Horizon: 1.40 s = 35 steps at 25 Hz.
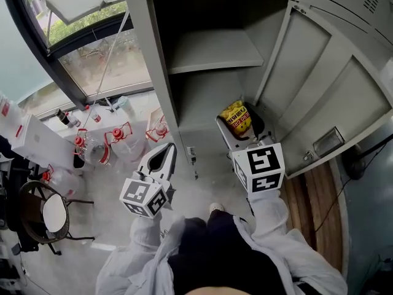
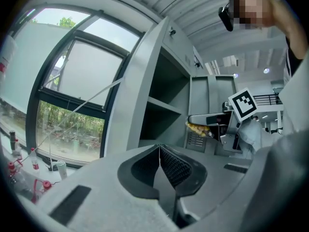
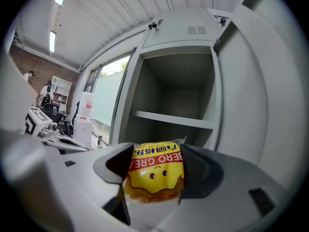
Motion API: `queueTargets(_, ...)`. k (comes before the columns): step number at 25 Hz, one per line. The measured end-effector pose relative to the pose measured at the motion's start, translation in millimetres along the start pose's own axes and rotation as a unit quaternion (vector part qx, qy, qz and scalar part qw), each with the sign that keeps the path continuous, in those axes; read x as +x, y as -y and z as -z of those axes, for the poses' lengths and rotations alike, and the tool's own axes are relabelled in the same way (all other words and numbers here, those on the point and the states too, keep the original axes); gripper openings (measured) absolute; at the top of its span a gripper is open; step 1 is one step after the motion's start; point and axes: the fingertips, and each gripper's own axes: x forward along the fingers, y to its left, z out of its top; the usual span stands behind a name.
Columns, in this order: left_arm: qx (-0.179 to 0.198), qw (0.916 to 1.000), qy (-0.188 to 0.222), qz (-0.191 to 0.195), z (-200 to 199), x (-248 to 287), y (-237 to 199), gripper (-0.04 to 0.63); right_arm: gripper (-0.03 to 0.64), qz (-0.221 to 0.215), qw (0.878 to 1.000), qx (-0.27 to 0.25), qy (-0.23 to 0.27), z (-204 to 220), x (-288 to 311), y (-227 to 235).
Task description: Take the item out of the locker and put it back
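Note:
A yellow and red snack packet (image 3: 155, 174) sits between the jaws of my right gripper (image 3: 155, 178), which is shut on it. In the head view the snack packet (image 1: 236, 118) hangs just in front of the open grey locker (image 1: 202, 60), low by its bottom compartment, with my right gripper (image 1: 239, 128) behind it. The locker's shelf (image 3: 174, 121) and both compartments show nothing inside. My left gripper (image 1: 164, 155) hangs shut and empty to the left of the locker, its pads meeting (image 2: 159, 166). The left gripper view catches the packet (image 2: 198, 128) from the side.
The locker door (image 1: 325, 97) stands swung open on the right. Left of the locker are a large window (image 1: 92, 48), several clear jugs with red caps (image 1: 116, 137) on the floor, and a round stool (image 1: 43, 214). White boxes (image 1: 31, 140) sit at far left.

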Motion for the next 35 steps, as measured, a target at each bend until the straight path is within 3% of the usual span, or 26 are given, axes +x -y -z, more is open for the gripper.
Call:
queueTargets(12,-0.019,0.9998,-0.003,0.002,8,-4,0,0.011,0.290,0.037,0.997,0.031,-0.062,71,-70,-7)
queueTargets(19,-0.024,0.9997,-0.004,-0.004,11,-8,-2,0.011,0.288,0.038,0.996,0.037,-0.072,78,-72,-9)
queueTargets(27,-0.017,0.9998,-0.004,-0.014,4,-16,-7,0.011,0.287,0.016,0.999,0.029,-0.036,51,-54,-15)
queueTargets(35,0.000,0.9996,0.015,-0.024,-19,-19,-16,0.011,0.285,-0.011,0.997,-0.042,0.061,-43,-11,-6)
